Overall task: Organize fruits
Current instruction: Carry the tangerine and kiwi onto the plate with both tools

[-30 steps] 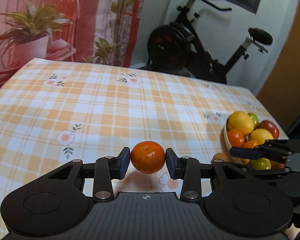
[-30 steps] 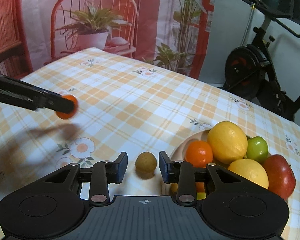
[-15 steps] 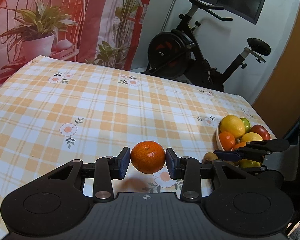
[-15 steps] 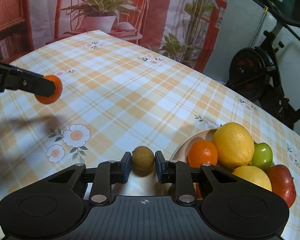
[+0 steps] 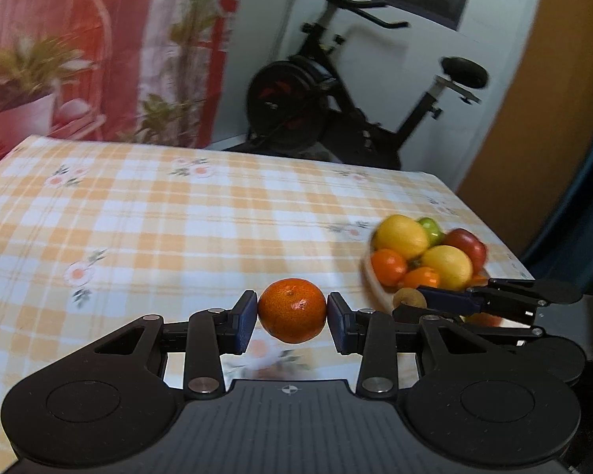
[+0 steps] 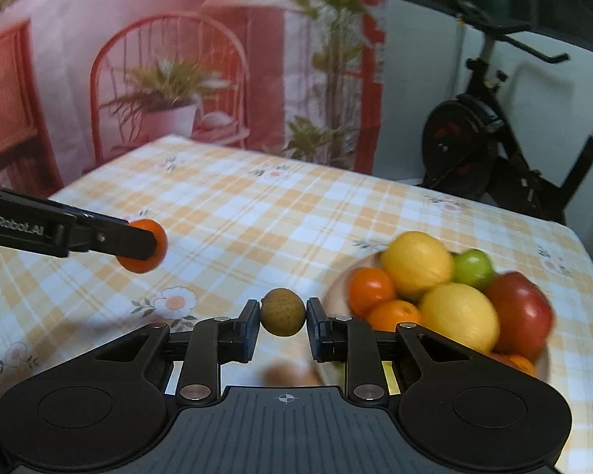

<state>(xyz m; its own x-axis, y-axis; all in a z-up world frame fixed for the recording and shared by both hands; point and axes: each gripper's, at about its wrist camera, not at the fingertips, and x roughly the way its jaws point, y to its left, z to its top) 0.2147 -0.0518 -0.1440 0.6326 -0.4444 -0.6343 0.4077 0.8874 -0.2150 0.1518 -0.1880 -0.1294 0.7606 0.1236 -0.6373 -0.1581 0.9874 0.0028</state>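
Note:
My left gripper is shut on an orange mandarin and holds it above the checked tablecloth; it also shows in the right wrist view, at the left. My right gripper is shut on a small brown-green round fruit, lifted off the cloth just left of the fruit bowl. In the left wrist view the right gripper and its fruit are at the bowl's near rim. The bowl holds lemons, oranges, a green fruit and a red apple.
The table has a yellow checked cloth with flowers. An exercise bike stands beyond the far edge. A printed backdrop with a chair and plants hangs behind. Another small brown fruit lies blurred below my right gripper.
My right gripper has closed on the small brown fruit and lifted it off the cloth. Both grippers have risen; the left still holds the mandarin.

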